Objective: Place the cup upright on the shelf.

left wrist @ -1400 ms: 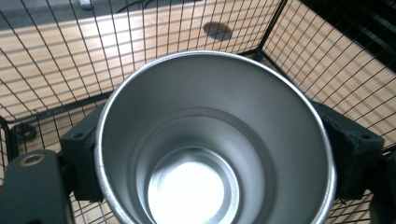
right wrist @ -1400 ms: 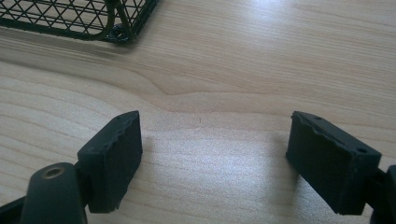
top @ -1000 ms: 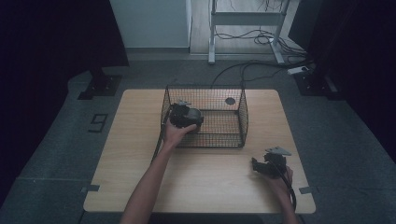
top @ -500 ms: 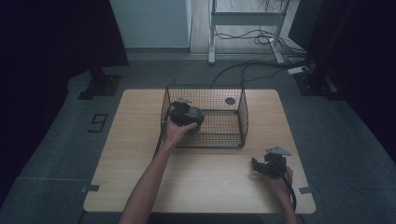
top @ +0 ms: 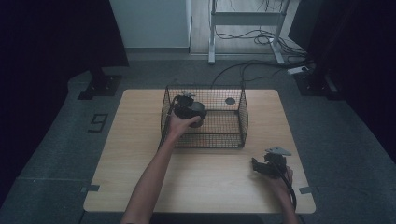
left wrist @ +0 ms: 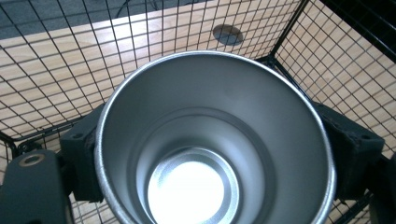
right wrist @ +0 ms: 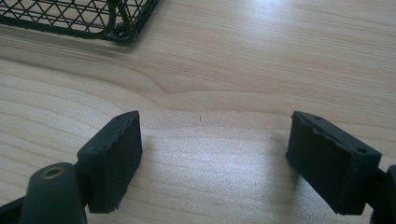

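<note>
A shiny metal cup (left wrist: 210,140) sits mouth-up between my left gripper's (left wrist: 212,154) jaws, and both black pads press on its sides. From the high view, the left gripper (top: 189,108) holds the cup (top: 198,112) inside the left part of the black wire basket (top: 233,137), a little above its floor. My right gripper (top: 259,166) rests near the table's front right corner. In the right gripper view its jaws (right wrist: 215,158) stand wide apart over bare wood with nothing between them.
The basket stands at the back middle of the wooden table (top: 210,182); its near corner (right wrist: 116,28) shows in the right gripper view. A dark round disc (top: 229,101) lies on the table behind the basket's far wall. Cables run across the floor beyond.
My left gripper has lifted slightly and drifted a little to the right inside the basket, still holding the cup. The right gripper has stayed where it was.
</note>
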Tool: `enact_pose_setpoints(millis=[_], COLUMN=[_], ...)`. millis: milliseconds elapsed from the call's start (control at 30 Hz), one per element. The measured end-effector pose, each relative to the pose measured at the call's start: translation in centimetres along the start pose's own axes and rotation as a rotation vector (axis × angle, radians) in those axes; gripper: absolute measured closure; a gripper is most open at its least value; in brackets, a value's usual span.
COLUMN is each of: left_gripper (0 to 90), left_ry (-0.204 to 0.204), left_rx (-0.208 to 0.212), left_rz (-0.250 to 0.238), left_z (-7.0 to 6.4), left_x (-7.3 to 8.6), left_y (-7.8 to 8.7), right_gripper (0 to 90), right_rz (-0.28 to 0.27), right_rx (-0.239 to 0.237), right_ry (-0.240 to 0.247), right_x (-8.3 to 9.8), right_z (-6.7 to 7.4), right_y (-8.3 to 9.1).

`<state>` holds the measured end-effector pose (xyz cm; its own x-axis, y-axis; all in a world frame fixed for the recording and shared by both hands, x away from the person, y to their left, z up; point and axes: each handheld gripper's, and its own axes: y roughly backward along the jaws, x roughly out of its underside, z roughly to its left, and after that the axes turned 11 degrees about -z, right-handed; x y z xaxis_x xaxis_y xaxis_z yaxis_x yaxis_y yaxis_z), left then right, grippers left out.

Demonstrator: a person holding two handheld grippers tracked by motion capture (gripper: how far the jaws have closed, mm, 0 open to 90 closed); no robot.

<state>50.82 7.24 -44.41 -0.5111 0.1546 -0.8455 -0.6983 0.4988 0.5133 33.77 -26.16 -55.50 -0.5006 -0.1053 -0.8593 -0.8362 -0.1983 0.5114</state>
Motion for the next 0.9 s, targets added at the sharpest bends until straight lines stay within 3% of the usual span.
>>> enact_pose_setpoints(millis=[133, 200, 400, 467, 600, 900], left_gripper=[14.2, 14.1, 14.1, 14.0, 14.0, 13.9], left_ry=[0.019, 0.032, 0.023, 0.031, 0.04, 0.013], left_rx=[0.006, 0.013, 0.006, 0.012, 0.017, 0.0], left_rz=[-0.008, 0.016, 0.045, 0.086, 0.115, 0.221], left_z=[0.2, 0.2, 0.0, 0.0, -0.1, -0.4], left_x=[-0.4, -0.4, -0.5, -0.5, -0.4, 0.2], left_y=[-0.3, -0.7, -1.1, -1.5, -1.8, -2.6], right_gripper=[17.5, 17.5, 17.6, 17.6, 17.6, 17.6], right_rz=[0.0, 0.0, 0.001, 0.002, 0.001, -0.001], right_rx=[-0.001, 0.0, 0.002, 0.002, 0.001, -0.002], right_ry=[0.0, 0.001, 0.002, 0.001, 0.002, 0.004], right_x=[0.0, 0.0, 0.0, 0.0, 0.0, 0.1], right_z=[0.0, 0.0, 0.0, 0.0, 0.0, 0.0], right_y=[0.0, 0.0, 0.0, 0.0, 0.1, 0.1])
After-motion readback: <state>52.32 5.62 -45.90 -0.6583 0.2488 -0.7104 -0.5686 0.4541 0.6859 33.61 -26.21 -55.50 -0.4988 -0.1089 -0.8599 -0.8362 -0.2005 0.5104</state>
